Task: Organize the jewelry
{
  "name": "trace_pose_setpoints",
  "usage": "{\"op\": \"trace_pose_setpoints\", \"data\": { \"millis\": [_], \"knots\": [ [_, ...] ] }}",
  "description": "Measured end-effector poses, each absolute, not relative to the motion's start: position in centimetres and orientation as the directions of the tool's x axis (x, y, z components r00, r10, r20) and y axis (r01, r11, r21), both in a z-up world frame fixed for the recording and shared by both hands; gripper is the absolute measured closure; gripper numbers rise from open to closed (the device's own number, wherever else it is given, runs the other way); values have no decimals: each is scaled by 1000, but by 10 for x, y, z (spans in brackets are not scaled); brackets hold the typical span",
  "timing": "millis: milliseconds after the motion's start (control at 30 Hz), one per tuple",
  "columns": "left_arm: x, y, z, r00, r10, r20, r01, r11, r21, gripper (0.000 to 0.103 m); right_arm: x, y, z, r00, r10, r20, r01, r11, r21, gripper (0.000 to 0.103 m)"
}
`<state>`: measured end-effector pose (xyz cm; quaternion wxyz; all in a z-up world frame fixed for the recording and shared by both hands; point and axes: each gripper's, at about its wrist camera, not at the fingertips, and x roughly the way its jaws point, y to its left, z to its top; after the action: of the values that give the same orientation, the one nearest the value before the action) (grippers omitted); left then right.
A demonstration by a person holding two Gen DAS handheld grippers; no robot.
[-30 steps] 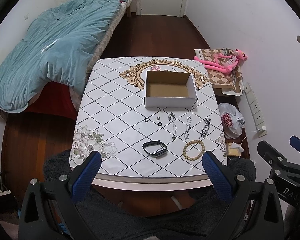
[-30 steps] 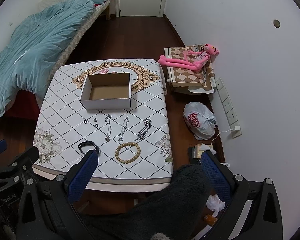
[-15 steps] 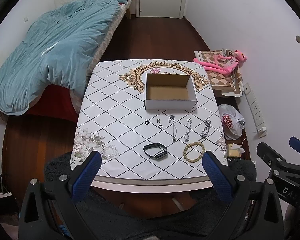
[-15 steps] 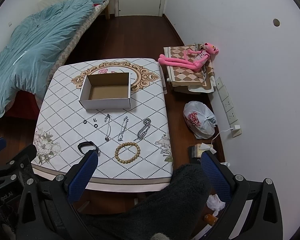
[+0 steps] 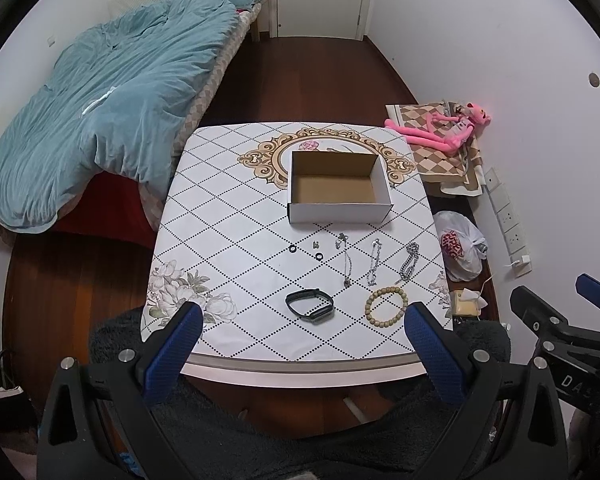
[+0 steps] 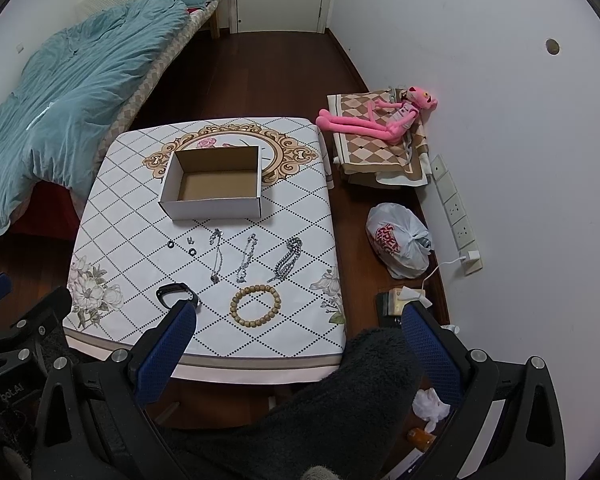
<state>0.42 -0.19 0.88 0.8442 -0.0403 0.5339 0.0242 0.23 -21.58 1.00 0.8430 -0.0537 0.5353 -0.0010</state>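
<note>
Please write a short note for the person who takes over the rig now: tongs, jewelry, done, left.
Left tongs and right tongs: both open, empty, held back at the near table edge.
Cardboard box: empty, mid-table.
On the table before it: two black rings, three chains, black band, bead bracelet.
Done: nothing.
Left: everything goes into the box.

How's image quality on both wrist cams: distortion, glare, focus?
Left wrist: strong fisheye bowing, black corner vignette; the table and cardboard box are sharp and evenly lit, with no glare. Right wrist: same barrel warp; the bead bracelet is crisp, soft shadows, and the near fingers look slightly soft.
</note>
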Motion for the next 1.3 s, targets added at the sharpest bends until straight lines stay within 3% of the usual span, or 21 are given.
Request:
{"op": "trace_pose_setpoints", "data": {
  "millis": [733,933,1300],
  "knots": [
    [7,1,10,454,12,-891,-92,995,-34,0,5,-215,9,440,-64,-896,-43,995,-93,0],
    [33,9,-36,415,92,-905,-121,992,45,0,36,-224,-46,385,-95,-918,9,995,-99,0],
    [61,16,-132,270,131,-954,-87,990,111,0,73,-223,-177,223,-95,-970,13,995,-95,0]
  ]
}}
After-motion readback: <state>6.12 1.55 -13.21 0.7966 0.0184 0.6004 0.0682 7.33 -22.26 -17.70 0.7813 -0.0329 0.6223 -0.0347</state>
